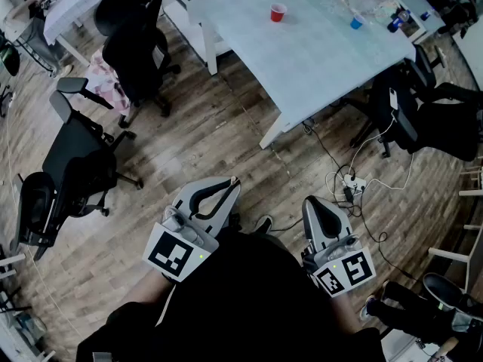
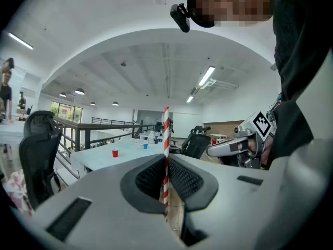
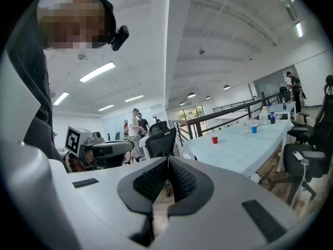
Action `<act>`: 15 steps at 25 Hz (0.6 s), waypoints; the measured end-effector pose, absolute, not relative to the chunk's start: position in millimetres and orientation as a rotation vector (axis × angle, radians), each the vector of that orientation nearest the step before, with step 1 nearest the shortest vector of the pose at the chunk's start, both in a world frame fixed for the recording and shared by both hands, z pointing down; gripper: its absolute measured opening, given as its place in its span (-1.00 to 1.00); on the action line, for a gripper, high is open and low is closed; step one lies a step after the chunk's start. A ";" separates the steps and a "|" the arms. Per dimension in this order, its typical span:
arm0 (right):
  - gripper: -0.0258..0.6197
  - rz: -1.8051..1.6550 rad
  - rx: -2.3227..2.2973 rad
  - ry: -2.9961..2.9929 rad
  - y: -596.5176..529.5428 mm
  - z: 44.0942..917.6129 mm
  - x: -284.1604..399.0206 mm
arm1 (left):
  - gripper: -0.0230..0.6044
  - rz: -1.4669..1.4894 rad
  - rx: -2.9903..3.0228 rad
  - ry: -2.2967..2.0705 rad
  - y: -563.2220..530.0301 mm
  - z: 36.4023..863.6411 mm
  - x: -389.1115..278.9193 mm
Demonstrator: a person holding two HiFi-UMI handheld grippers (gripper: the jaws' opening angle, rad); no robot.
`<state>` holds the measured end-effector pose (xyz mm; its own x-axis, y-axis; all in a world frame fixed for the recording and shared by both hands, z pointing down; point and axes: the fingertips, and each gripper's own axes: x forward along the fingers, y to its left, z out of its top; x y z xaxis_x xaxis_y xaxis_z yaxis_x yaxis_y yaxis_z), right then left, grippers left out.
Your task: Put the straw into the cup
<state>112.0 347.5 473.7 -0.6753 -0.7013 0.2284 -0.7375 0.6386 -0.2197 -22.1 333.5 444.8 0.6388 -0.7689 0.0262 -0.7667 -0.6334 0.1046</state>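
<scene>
The straw (image 2: 166,134) is striped red and white, the far pale table (image 1: 317,51) carries a red cup (image 1: 278,12) and a blue cup (image 1: 356,23), and black chairs (image 1: 79,168) stand on brown plank floor (image 1: 211,127).

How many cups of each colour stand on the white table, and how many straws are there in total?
Red cup: 1
Blue cup: 1
Striped straw: 1
Total: 3

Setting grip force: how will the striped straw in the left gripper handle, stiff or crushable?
The straw stands straight above the left gripper, so it is probably stiff enough lengthwise. It is thin and looks like paper, so likely light and crushable under a hard squeeze. Held low, its long free end may wobble at the red cup.
</scene>
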 end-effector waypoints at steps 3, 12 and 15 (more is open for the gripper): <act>-0.83 0.495 1.175 -2.724 357.7 477.1 107.4 | -0.84 -0.010 2.728 -1.292 344.2 445.6 -23.4; -0.83 0.513 1.166 -2.706 363.4 468.5 111.7 | -0.84 0.058 2.763 -1.259 349.7 436.5 -13.6; -0.83 0.501 1.168 -2.719 359.2 466.3 112.0 | -0.84 0.053 2.766 -1.261 346.3 435.2 -12.6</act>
